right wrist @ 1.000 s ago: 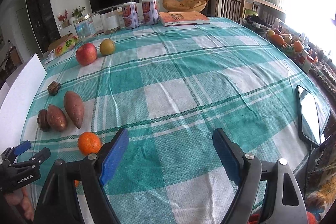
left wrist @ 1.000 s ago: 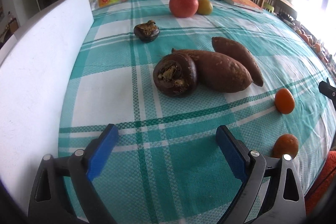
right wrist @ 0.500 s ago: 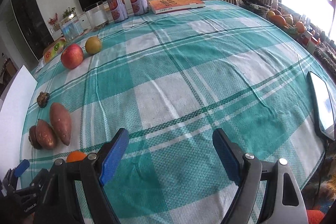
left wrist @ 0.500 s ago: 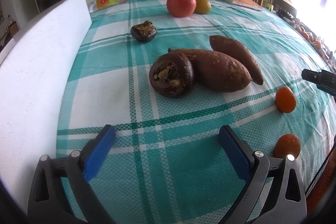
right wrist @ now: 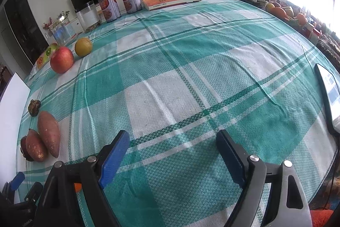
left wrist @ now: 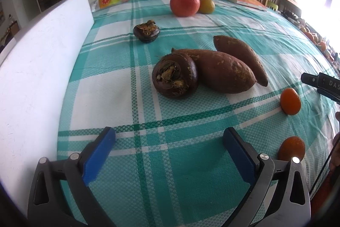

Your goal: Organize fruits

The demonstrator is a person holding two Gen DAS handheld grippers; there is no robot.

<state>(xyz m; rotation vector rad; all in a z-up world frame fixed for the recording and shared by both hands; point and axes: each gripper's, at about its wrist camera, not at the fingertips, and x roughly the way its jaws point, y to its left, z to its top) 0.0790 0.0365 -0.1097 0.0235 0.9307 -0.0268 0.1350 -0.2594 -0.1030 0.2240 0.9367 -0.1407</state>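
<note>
2 sweet potatoes [left wrist: 225,71], maybe 2 tangerines [left wrist: 290,98]

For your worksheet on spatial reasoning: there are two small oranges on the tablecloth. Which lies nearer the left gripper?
The lower orange, beside the left gripper and its right finger. The other orange sits farther up the cloth, near the sweet potatoes.

Apple [left wrist: 184,4] behind sweet potatoes [left wrist: 223,73] — mandarins [left wrist: 290,101] right.
</note>
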